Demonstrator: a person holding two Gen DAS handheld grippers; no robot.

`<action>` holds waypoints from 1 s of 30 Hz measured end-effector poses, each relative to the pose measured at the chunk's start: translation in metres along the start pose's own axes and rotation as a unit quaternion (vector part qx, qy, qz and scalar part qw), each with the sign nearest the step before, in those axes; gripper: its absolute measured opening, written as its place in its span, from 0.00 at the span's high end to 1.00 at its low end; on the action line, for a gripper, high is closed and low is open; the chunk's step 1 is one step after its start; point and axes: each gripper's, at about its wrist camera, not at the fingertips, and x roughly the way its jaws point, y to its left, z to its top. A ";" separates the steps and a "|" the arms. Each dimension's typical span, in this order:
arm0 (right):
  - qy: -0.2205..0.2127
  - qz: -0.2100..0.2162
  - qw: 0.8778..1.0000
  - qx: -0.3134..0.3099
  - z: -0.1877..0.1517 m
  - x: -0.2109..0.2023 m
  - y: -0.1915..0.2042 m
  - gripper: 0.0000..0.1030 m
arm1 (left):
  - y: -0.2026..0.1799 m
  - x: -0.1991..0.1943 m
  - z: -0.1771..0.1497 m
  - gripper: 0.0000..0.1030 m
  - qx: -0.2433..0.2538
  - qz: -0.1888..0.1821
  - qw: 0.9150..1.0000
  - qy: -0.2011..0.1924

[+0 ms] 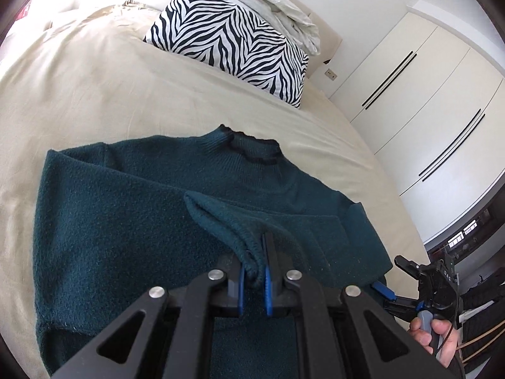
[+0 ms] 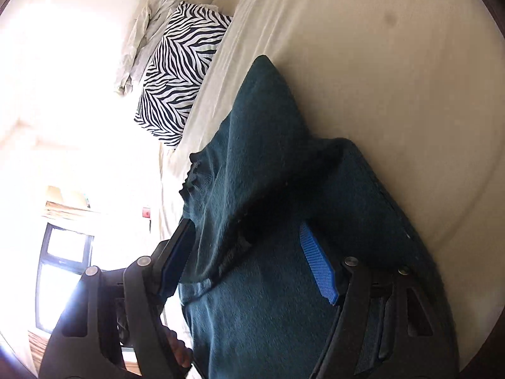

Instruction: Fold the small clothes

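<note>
Item: dark teal knitted fleece sweater [image 1: 132,221], lying flat on the cream-sheeted bed [image 1: 94,88], filling the lower centre of the left view, collar toward the zebra-striped pillow [image 1: 233,41] at top.
Left tongs [image 1: 254,271]: pinching narrow on the ribbed sleeve cuff, lifting it over the body.
Right tongs [image 2: 252,262]: gaping wide, straddling the sweater's edge, gripping nothing.
Step, judged: folding the sleeve inward.
Next calling for: laying the cuff flat across the chest, then releasing.
</note>
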 end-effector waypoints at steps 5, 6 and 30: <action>-0.060 0.049 0.995 0.066 0.030 -0.001 -0.014 0.34 | -0.001 -0.015 -0.004 0.91 0.025 0.000 0.999 -0.047; -0.070 0.053 0.994 0.067 0.034 -0.004 -0.014 0.34 | 0.002 -0.012 -0.005 0.90 0.024 -0.001 0.999 -0.044; -0.044 0.012 0.998 -0.048 0.070 -0.009 0.018 0.33 | 0.034 0.022 -0.032 0.71 -0.026 0.021 0.999 0.002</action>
